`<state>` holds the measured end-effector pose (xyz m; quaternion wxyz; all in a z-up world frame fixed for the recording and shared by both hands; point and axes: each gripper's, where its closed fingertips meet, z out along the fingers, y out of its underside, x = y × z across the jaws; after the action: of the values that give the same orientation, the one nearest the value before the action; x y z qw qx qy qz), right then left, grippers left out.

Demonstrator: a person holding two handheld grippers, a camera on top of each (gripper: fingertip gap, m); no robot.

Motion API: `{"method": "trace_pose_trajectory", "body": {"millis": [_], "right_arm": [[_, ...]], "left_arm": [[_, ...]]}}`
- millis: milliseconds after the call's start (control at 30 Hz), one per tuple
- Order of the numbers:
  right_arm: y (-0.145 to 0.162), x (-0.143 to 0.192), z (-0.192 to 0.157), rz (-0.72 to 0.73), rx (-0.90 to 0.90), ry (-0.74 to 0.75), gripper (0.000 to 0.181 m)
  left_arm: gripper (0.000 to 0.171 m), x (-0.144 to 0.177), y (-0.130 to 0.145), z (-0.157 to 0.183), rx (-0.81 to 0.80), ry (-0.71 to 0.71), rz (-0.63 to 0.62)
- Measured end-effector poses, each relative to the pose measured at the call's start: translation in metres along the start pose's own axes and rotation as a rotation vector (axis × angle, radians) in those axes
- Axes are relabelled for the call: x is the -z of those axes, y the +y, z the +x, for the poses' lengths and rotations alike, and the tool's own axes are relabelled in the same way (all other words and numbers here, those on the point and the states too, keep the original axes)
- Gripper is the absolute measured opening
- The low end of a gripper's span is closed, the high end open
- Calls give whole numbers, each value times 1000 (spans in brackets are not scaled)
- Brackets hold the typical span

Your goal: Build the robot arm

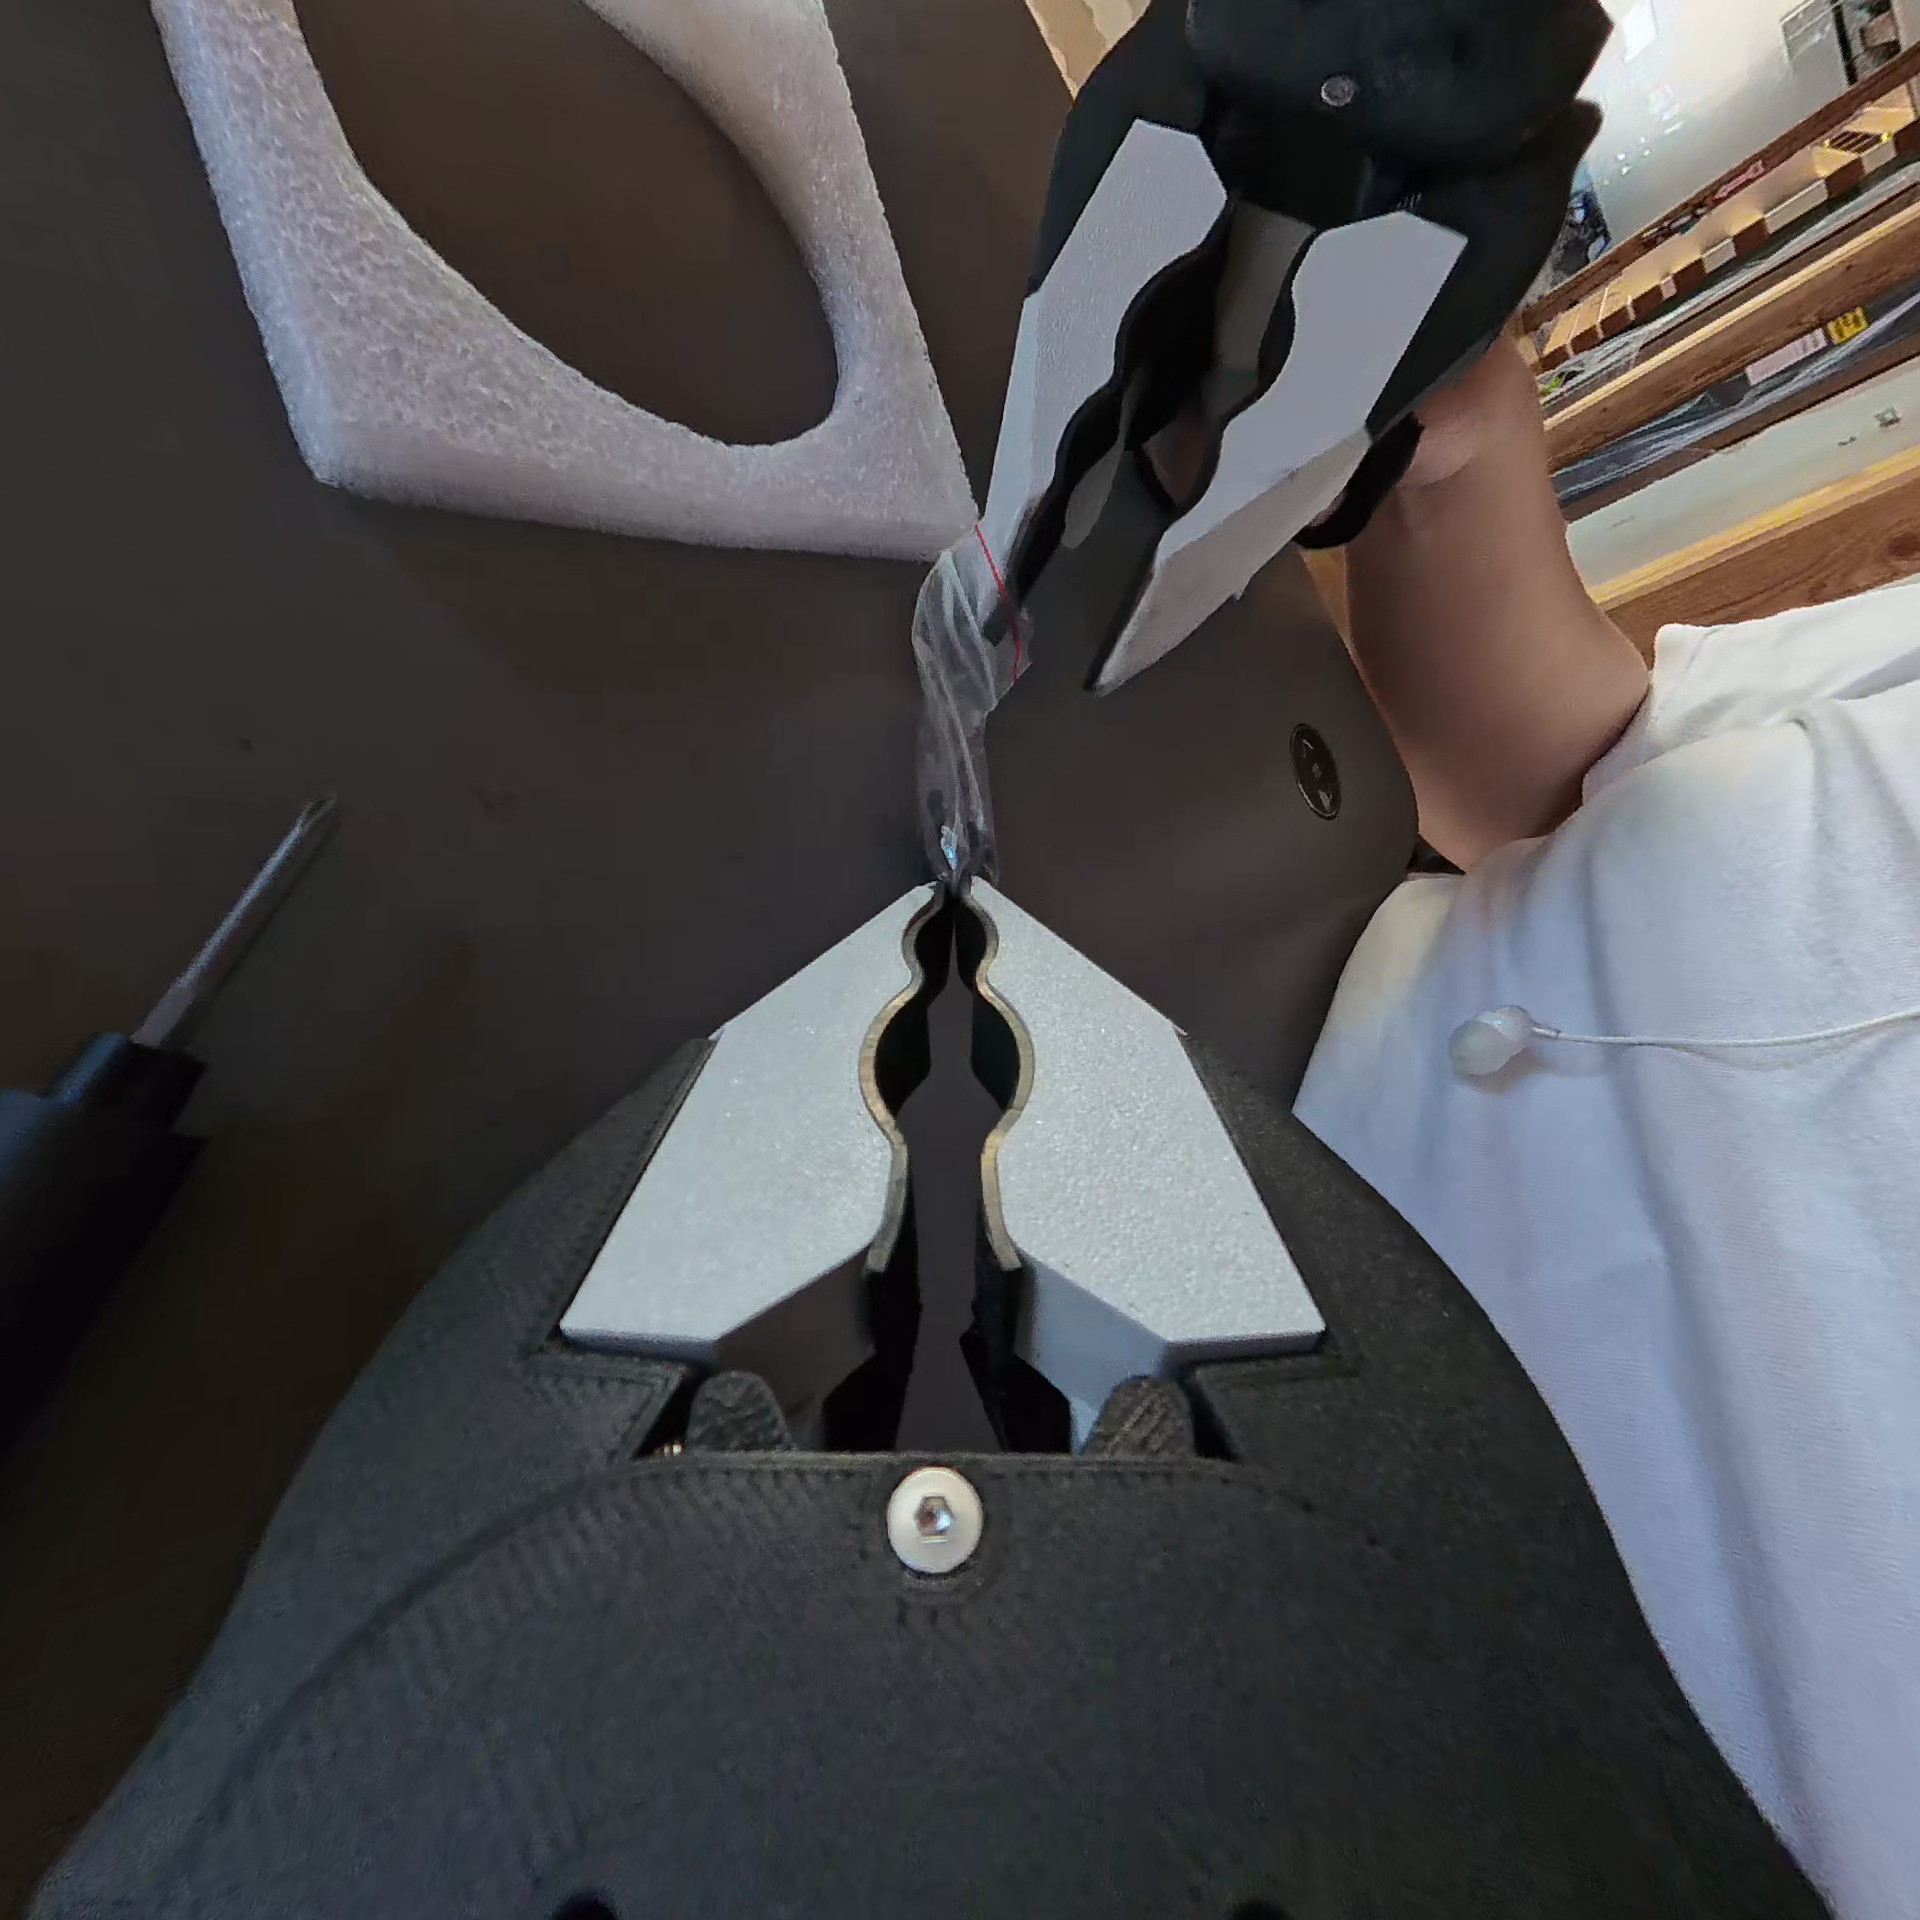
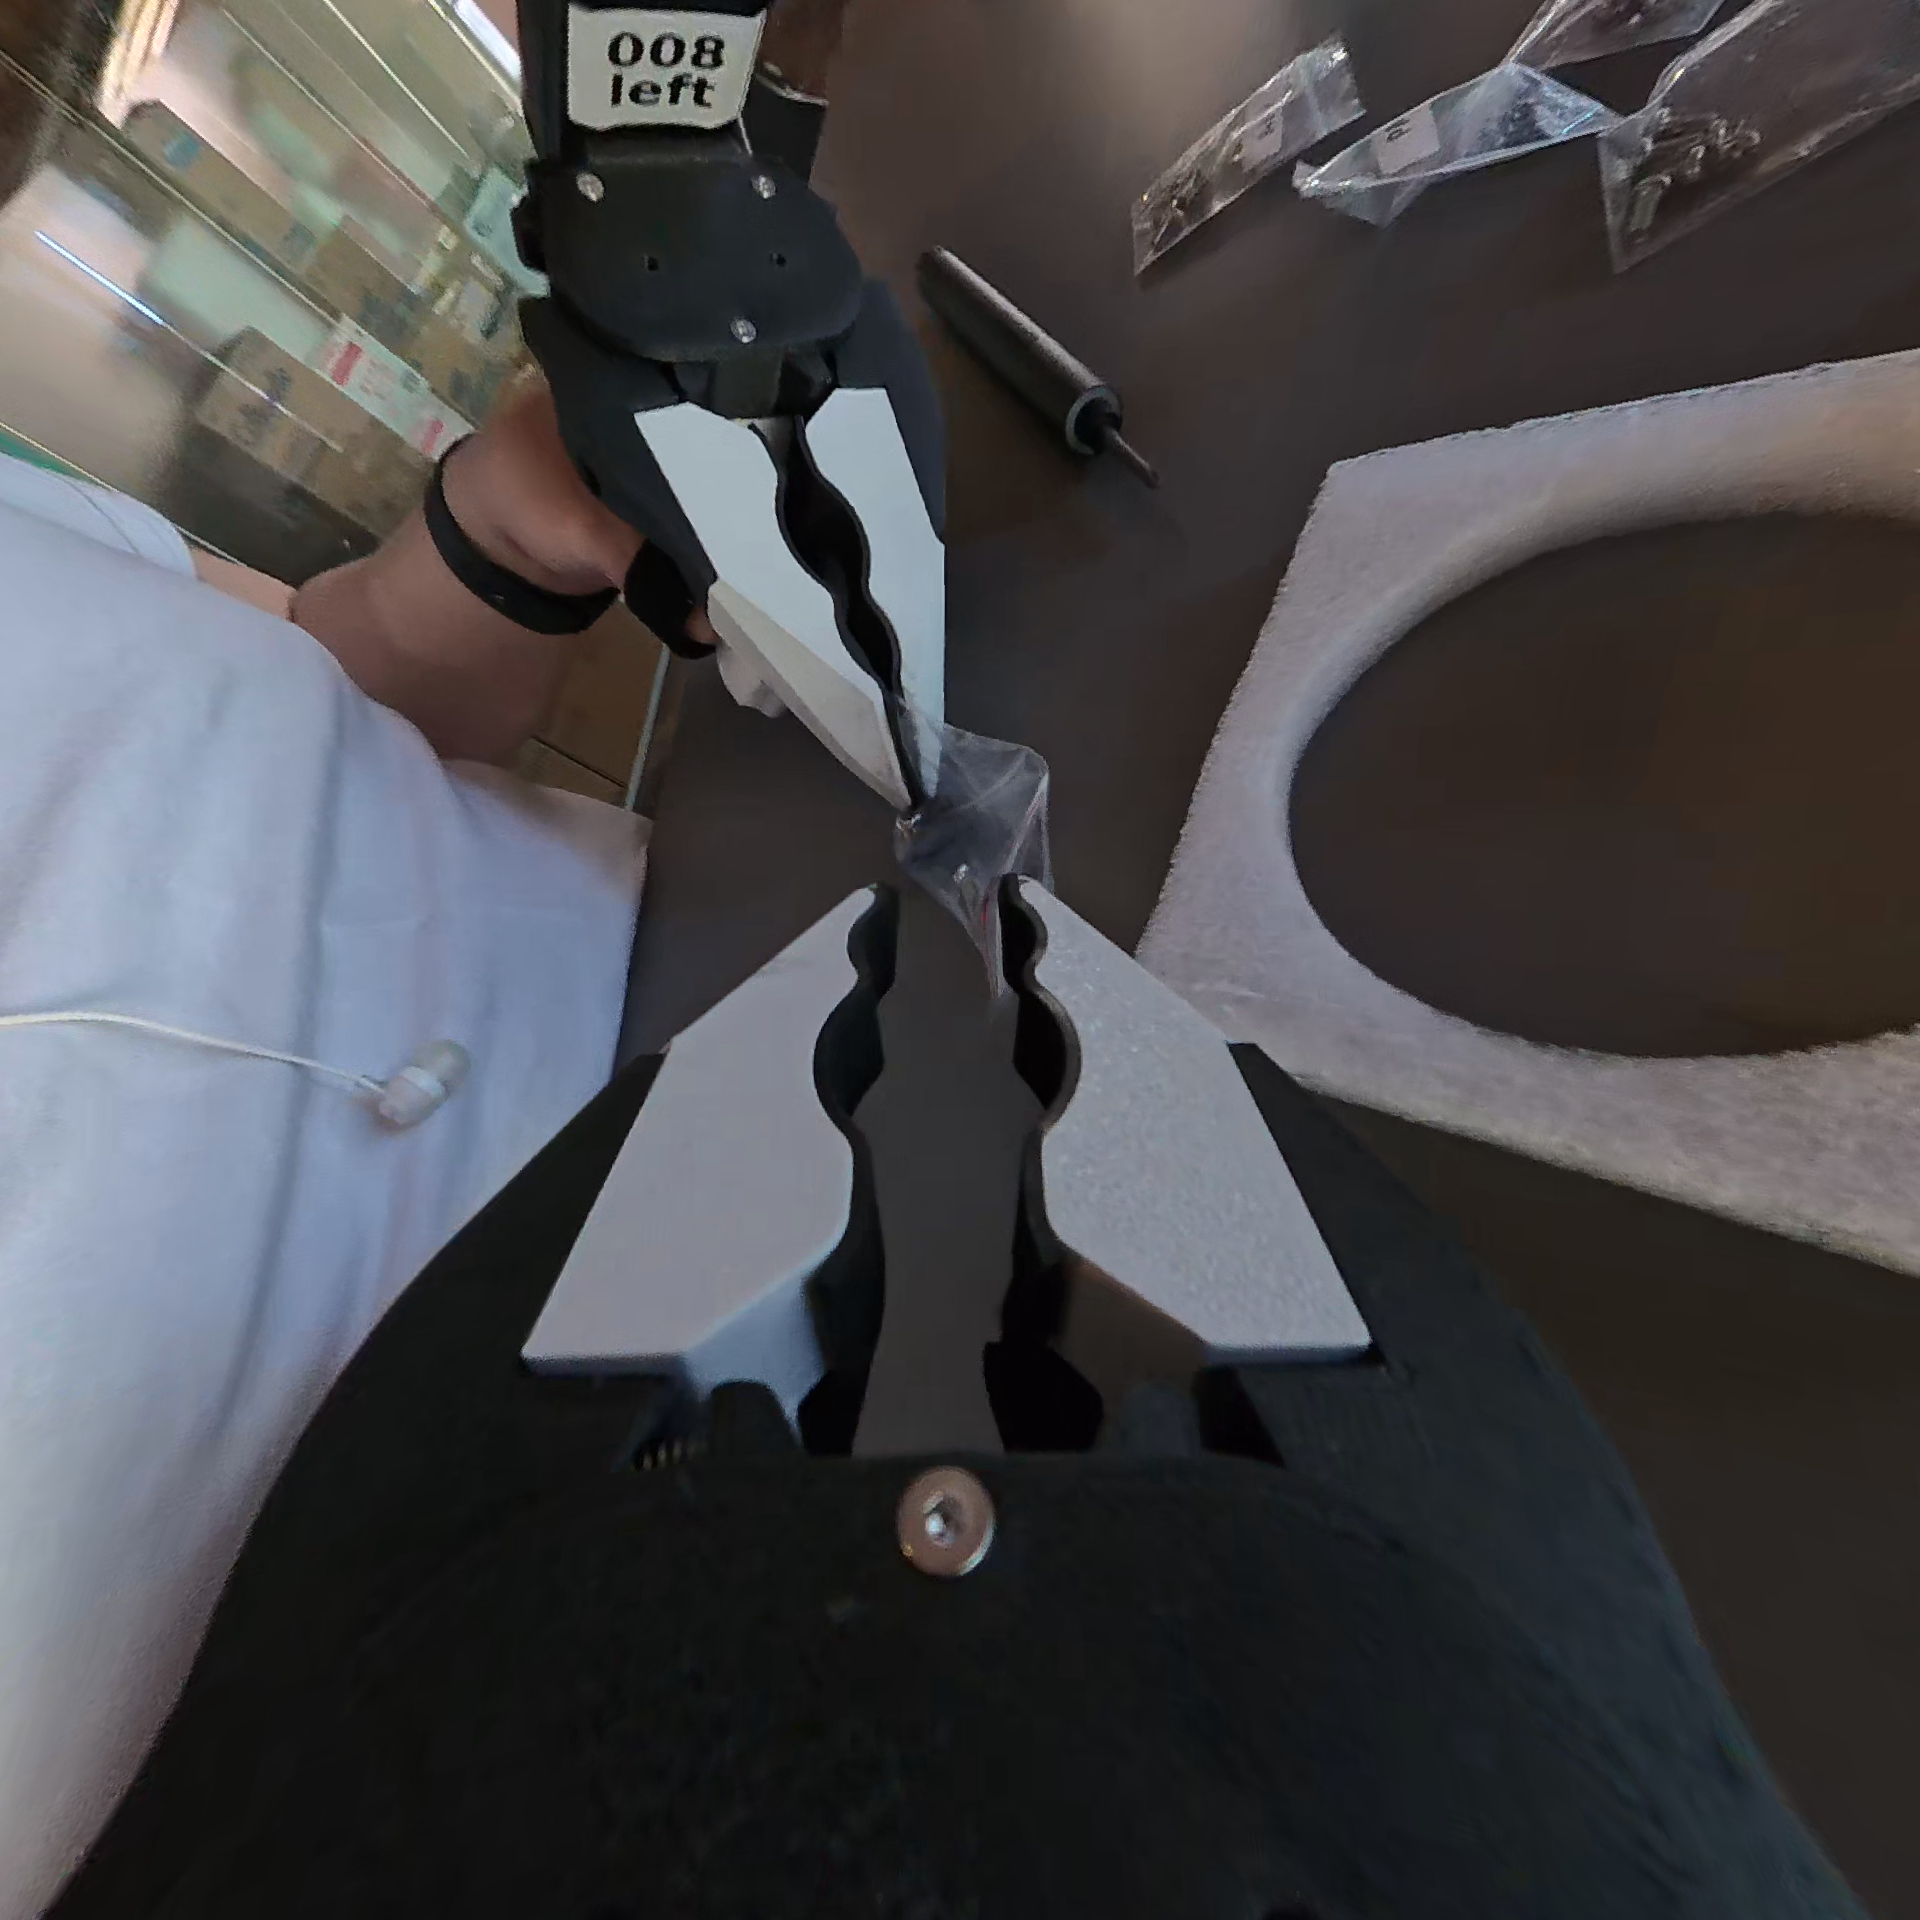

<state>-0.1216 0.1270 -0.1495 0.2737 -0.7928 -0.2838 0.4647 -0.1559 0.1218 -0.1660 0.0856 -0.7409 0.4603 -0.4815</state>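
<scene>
Small plastic bag (image 1: 961,717) stretched btwn my two hand-held grippers.
Left hand-held gripper (image 1: 951,896) pinches bag's end tight; right hand-held gripper (image 2: 940,896) narrow, one finger touching bag, above table (image 1: 520,779), near foam frame (image 2: 1351,582).

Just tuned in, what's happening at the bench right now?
A person holds a gripper in each hand above a dark table. The left gripper is shut on one end of a small clear plastic bag of dark parts. The right gripper is open, one finger against the bag's other end. A white foam frame, a screwdriver and more bags lie on the table.
</scene>
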Motion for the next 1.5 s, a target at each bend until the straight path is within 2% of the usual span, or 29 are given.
{"method": "trace_pose_trajectory", "body": {"millis": [67, 133, 267, 500, 700, 833, 933, 1033, 1100, 1233, 1300, 1433, 1500], "right_arm": [[-3, 1, 2, 21, -29, 4, 17], [-3, 2, 9, 14, -52, 38, 0], [-13, 9, 0, 62, -119, -38, 0], [-43, 24, 19, 161, -287, -129, 0], [-51, 26, 52, 129, -334, 1, 0], [-49, 29, 63, 111, -330, 66, 0], [-48, 33, 71, 126, -347, 96, 0], [-50, 34, 74, 145, -382, 70, 0], [-48, 33, 77, 138, -355, 91, 0], [-53, 32, 74, 159, -346, 40, 0], [-53, 35, 80, 176, -344, 64, 0], [-51, 36, 79, 187, -351, 48, 0], [-48, 35, 81, 175, -330, 62, 0]], "left_arm": [[0, 0, 0, 0, -2, -2, -3], [0, 0, -1, -1, 2, -3, -6], [0, 5, -8, 4, 13, 17, -1], [0, 34, -58, 4, 44, 66, 98], [0, 30, -85, -14, 69, 6, 74], [0, 22, -87, -35, 77, -77, 27], [0, 18, -96, -25, 115, 9, 66], [0, 17, -98, -38, 85, -66, 40], [0, 16, -103, -32, 91, -29, 44], [0, 17, -107, -46, 67, -101, 21], [0, 17, -105, -52, 81, -115, -2], [0, 13, -102, -41, 65, -83, -13], [0, 11, -102, -43, 9, -124, -25]]}}
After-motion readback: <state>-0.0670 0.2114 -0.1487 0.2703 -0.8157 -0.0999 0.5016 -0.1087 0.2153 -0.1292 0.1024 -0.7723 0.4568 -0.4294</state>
